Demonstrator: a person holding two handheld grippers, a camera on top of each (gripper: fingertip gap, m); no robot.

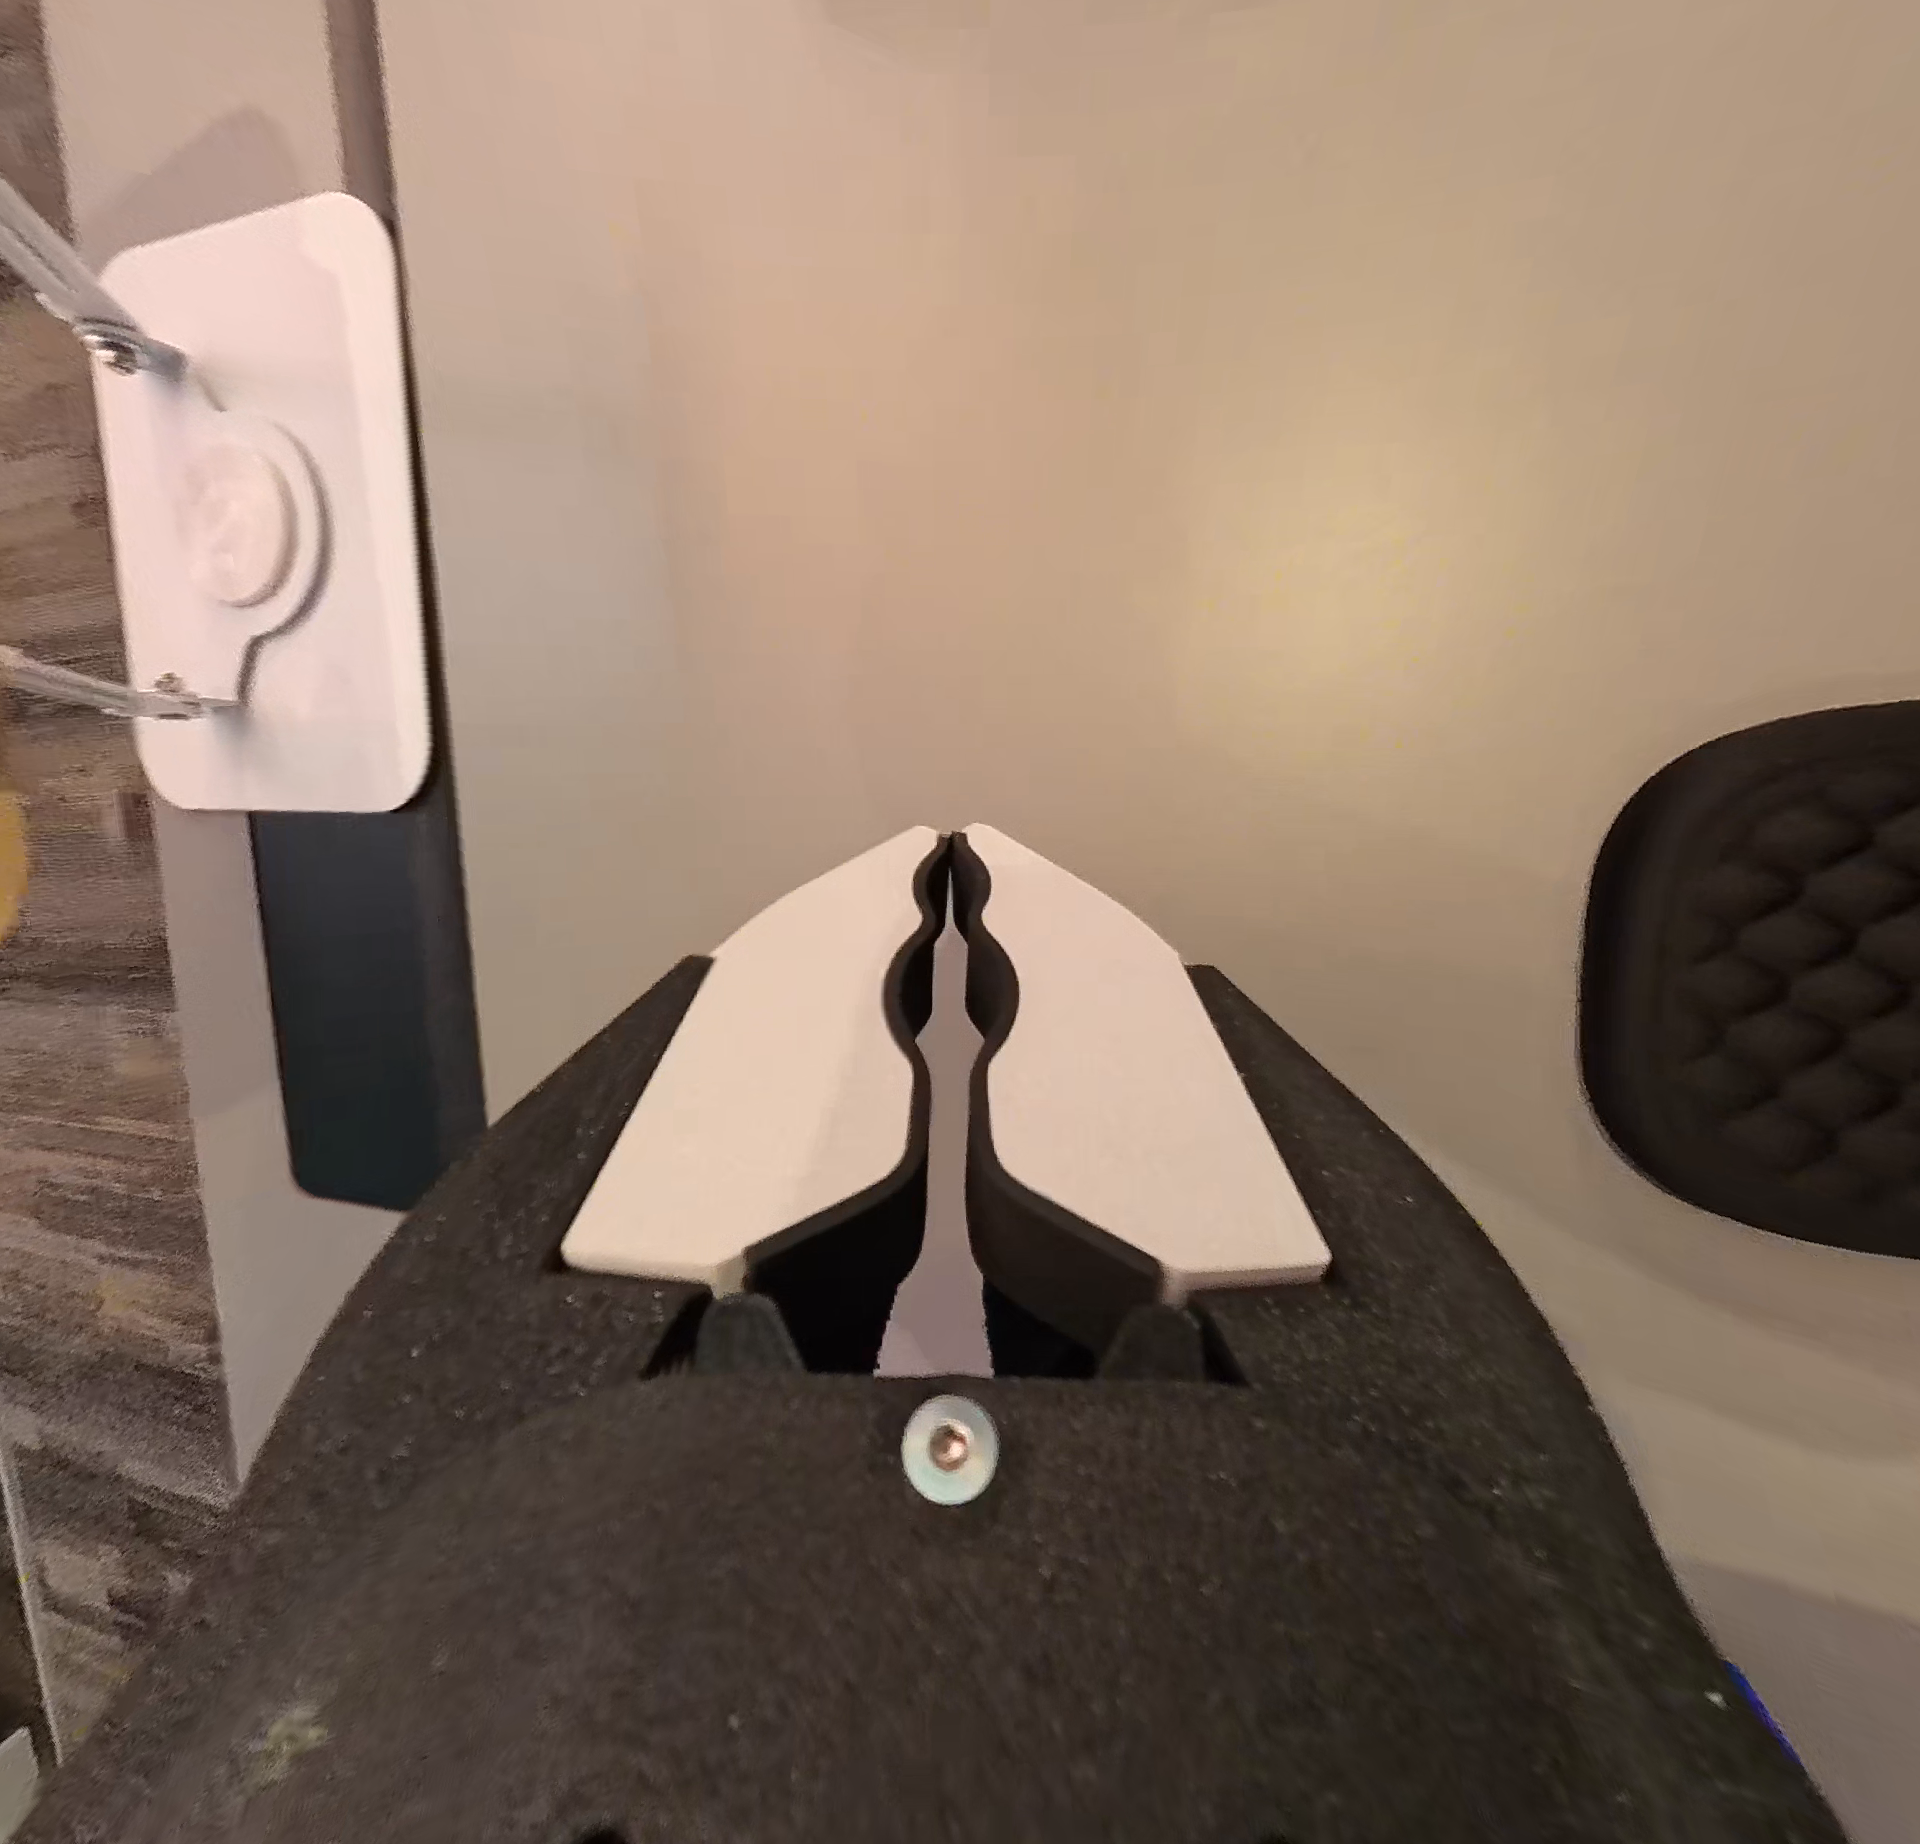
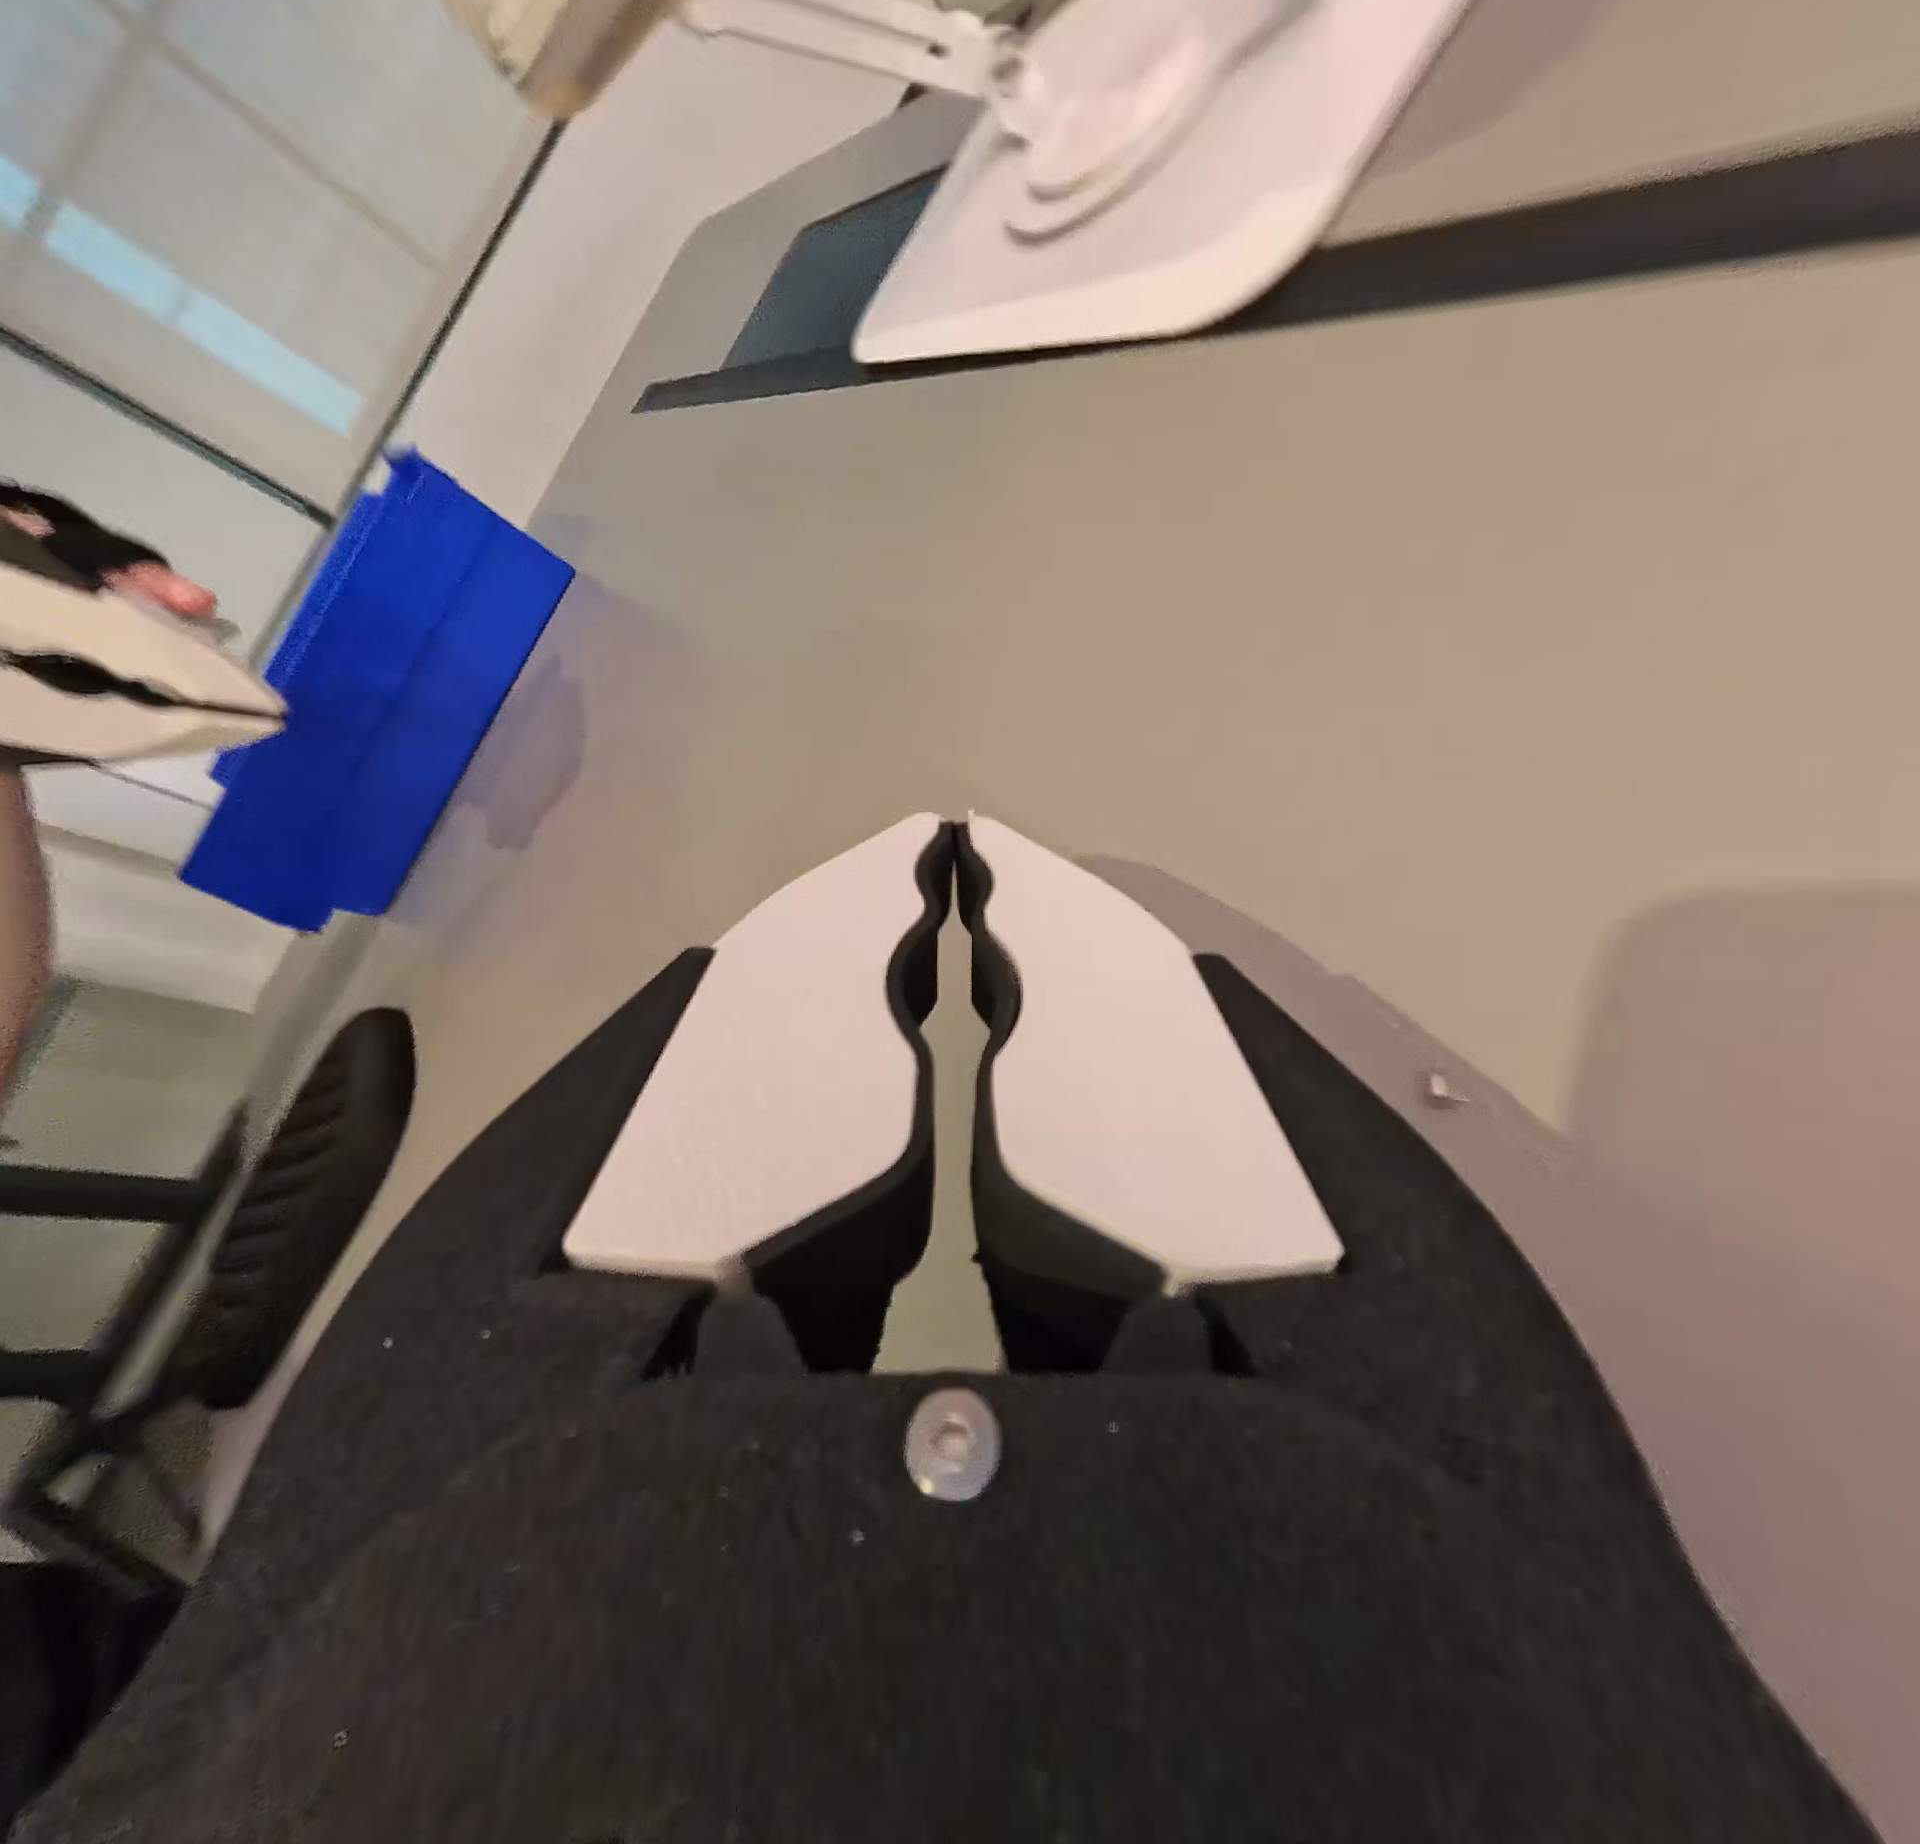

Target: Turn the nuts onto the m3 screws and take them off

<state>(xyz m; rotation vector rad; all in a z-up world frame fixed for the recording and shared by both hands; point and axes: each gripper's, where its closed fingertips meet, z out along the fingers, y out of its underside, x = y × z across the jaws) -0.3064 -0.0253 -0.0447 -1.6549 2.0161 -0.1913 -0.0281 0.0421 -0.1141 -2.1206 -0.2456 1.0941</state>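
Observation:
In the left wrist view my left gripper (image 1: 951, 836) is shut, its white fingers (image 1: 810, 1046) and black pads meeting at the tips with nothing between them, over the bare beige table (image 1: 1143, 444). In the right wrist view my right gripper (image 2: 954, 826) is shut too, with nothing between its pads. A tiny grey metal piece (image 2: 1444, 1090) lies on the table just right of that gripper's body; I cannot tell what it is. No screw shows in either view. The other gripper's white fingers (image 2: 125, 693) show at the left edge of the right wrist view.
A blue bin (image 2: 374, 693) stands left of my right gripper. A white plate-shaped stand base (image 1: 260, 506) sits at the table's edge and also shows in the right wrist view (image 2: 1174, 153). A black quilted chair part (image 1: 1756, 984) is at the right.

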